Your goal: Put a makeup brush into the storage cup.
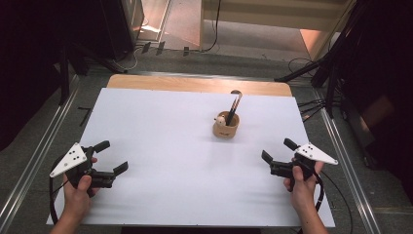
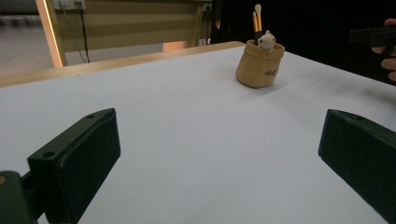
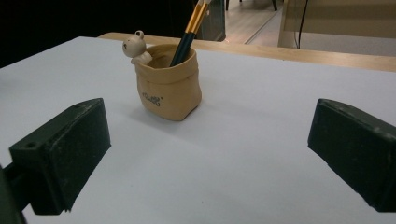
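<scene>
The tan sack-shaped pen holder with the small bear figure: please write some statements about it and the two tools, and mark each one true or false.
1. The tan sack-shaped pen holder stands upright on the white table surface. True.
2. The left tool is shut on the holder. False: its jaws are open and far from the holder.
3. Brushes with yellow-and-dark handles stand inside the holder. True.
4. The small bear figure lies on the table beside the holder. False: it sits at the holder's rim.
5. The right tool is open. True.
</scene>
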The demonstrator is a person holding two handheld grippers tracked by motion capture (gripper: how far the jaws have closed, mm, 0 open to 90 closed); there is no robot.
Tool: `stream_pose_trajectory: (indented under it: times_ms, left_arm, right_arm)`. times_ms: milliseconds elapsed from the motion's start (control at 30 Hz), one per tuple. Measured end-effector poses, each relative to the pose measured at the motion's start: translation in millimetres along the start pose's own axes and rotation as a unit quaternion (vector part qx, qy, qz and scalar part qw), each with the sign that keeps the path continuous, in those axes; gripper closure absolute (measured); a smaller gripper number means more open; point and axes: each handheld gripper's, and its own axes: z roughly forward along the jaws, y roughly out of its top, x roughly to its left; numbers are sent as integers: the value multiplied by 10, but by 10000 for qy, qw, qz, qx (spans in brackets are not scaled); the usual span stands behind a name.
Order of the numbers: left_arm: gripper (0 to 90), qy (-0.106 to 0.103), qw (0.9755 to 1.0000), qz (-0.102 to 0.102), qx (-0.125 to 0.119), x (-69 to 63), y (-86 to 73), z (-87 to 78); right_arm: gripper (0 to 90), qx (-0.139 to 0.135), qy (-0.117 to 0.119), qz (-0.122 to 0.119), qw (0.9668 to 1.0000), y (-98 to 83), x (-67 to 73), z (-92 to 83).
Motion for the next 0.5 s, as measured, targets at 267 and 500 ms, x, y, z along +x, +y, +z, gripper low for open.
stream_pose_trajectory:
  times_ms: [267, 500]
  left_arm:
    - [0, -7, 10000, 15, 8, -7, 4, -1]
    - [0, -16, 10000, 23, 18, -3, 0, 4]
  right_arm:
    - [0, 33, -67, 50, 10000, -114, -69, -121]
    - [0, 22, -130, 93, 9999, -182, -101, -234]
